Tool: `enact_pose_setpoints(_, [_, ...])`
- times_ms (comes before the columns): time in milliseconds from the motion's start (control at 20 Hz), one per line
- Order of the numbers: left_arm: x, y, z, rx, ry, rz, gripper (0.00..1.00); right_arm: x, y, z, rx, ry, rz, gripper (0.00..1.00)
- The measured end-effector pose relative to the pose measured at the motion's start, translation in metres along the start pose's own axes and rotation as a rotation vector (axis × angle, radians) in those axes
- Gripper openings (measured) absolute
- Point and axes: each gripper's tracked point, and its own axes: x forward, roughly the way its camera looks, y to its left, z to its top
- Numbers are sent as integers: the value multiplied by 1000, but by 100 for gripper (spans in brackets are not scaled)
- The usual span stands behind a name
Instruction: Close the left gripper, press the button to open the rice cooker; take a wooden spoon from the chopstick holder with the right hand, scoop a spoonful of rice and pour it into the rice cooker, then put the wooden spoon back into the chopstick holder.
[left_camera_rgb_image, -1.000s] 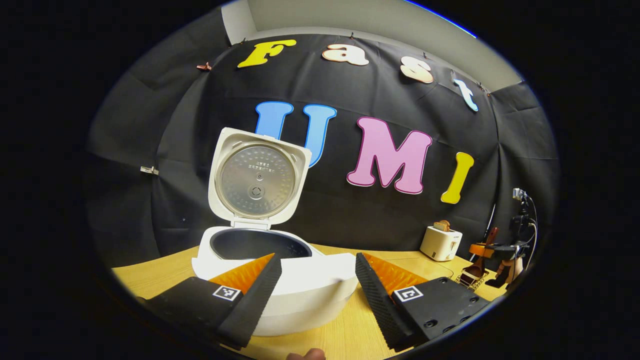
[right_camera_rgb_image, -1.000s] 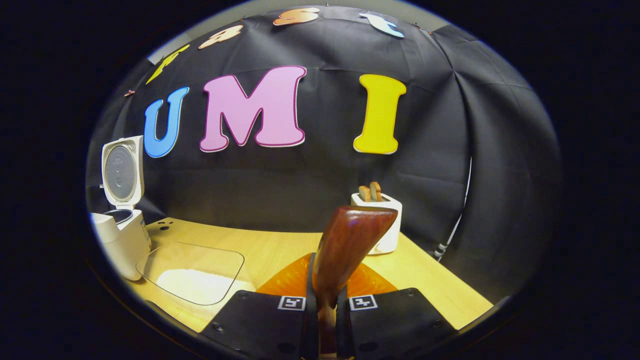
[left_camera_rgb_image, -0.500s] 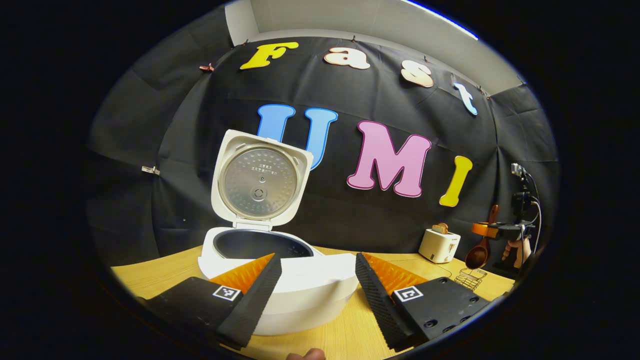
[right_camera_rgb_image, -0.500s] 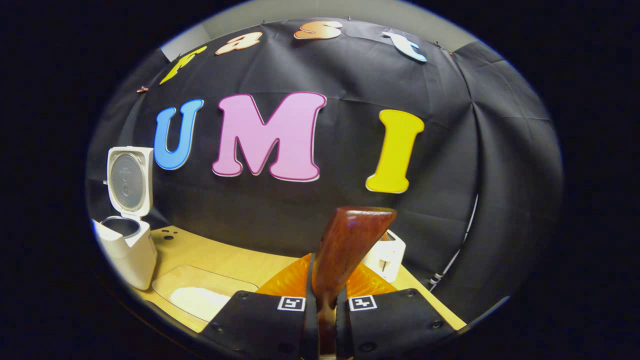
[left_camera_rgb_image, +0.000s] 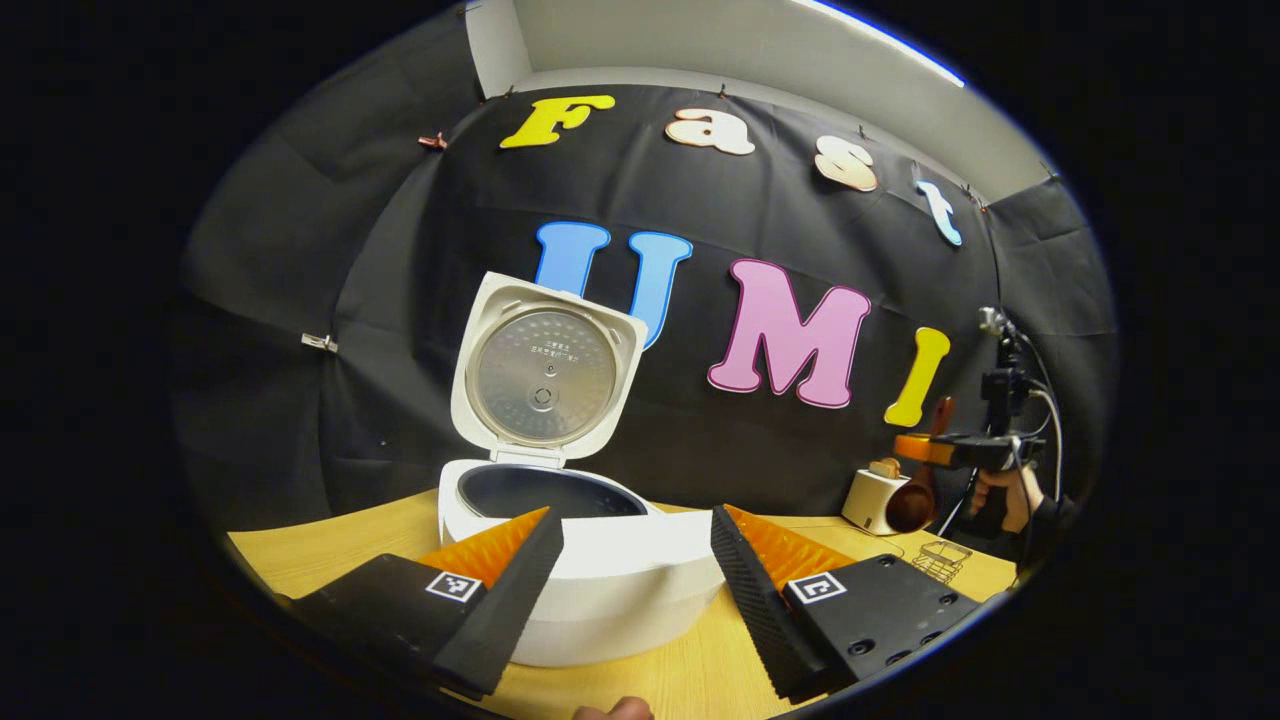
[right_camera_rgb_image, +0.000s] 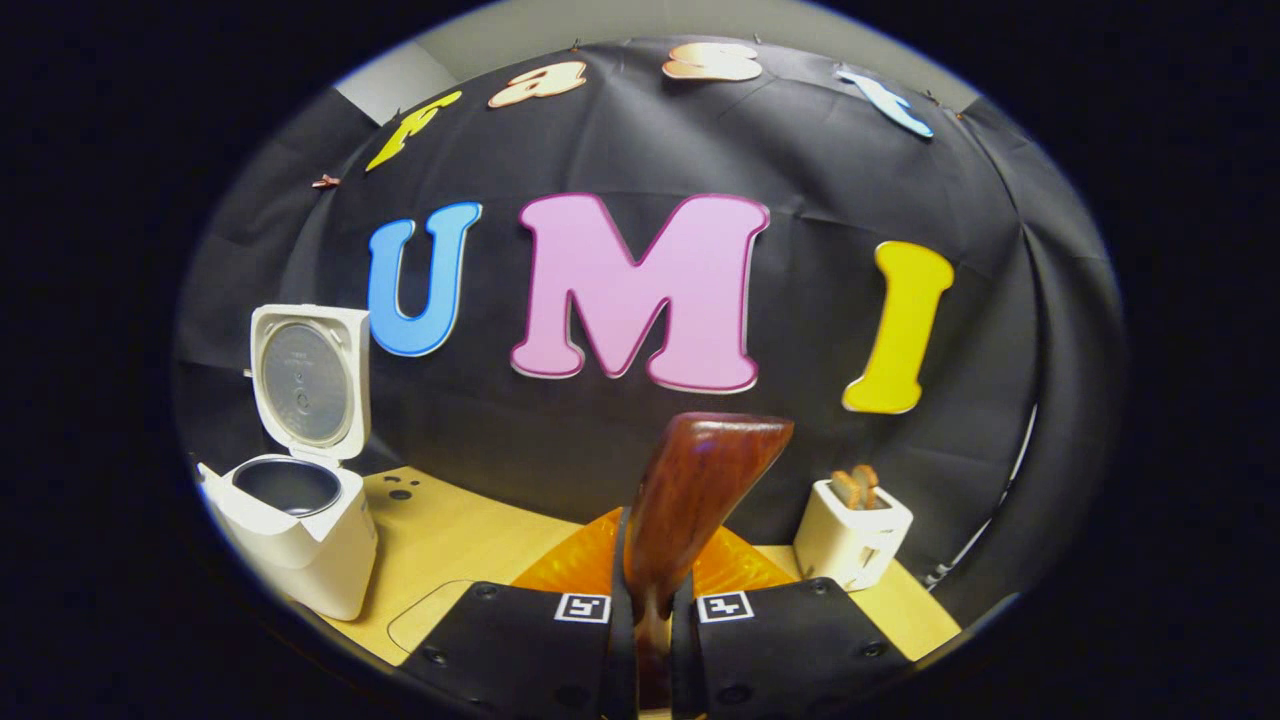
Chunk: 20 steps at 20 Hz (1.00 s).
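In the left gripper view, the rice cooker (left_camera_rgb_image: 590, 570) stands on the wooden table (left_camera_rgb_image: 330, 545) with its lid (left_camera_rgb_image: 545, 370) swung up and standing near upright at the back, so the dark inner pot (left_camera_rgb_image: 545, 492) is uncovered from above. The cooker's front wall sits just behind the left gripper (left_camera_rgb_image: 637, 545), whose fingers are spread wide apart with nothing between them; the cooker's white body shows through the gap. Bare tabletop runs to the right of the cooker toward a small white toaster (left_camera_rgb_image: 868, 498) and a wire chopstick holder (left_camera_rgb_image: 943, 560) at the far right edge. Above that holder, well clear of it, a hand (left_camera_rgb_image: 1000, 492) holds the right gripper (left_camera_rgb_image: 945, 450) roughly level in the air, with the wooden spoon (left_camera_rgb_image: 915, 490) hanging from it, bowl downward, in front of the toaster.

In the right gripper view, the right gripper's (right_camera_rgb_image: 652, 600) fingers are pressed close together on the wooden spoon's (right_camera_rgb_image: 695, 500) handle, which rises between them and ends in a broad flat tip tilted to the right. The gripper points roughly level toward the cloth wall. The rice cooker (right_camera_rgb_image: 295, 520) stands well apart at the left, lid (right_camera_rgb_image: 308, 380) raised. A clear tray's corner (right_camera_rgb_image: 425, 622) shows on the table (right_camera_rgb_image: 460, 530) between the cooker and the fingers. The toaster (right_camera_rgb_image: 852, 535) stands near the right, toast poking out.
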Motion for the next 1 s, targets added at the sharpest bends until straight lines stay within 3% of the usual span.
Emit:
enact_pose_setpoints(400, [-7, 5, 2, 0, -6, -12, 95, 40, 48, -56, -88, 82, 44, 16])
enact_pose_setpoints(550, [-8, 11, 9, -15, -27, -10, 95, 41, 50, -47, -132, 60, 26, 17])
enact_pose_setpoints(800, [-15, 24, 19, -39, -56, 2, 95, 40, 57, -86, -141, 223, 61, 17])
enact_pose_setpoints(1000, [-19, 38, 14, -61, -54, 22, 95, 35, 55, -115, -122, 271, 41, 17])
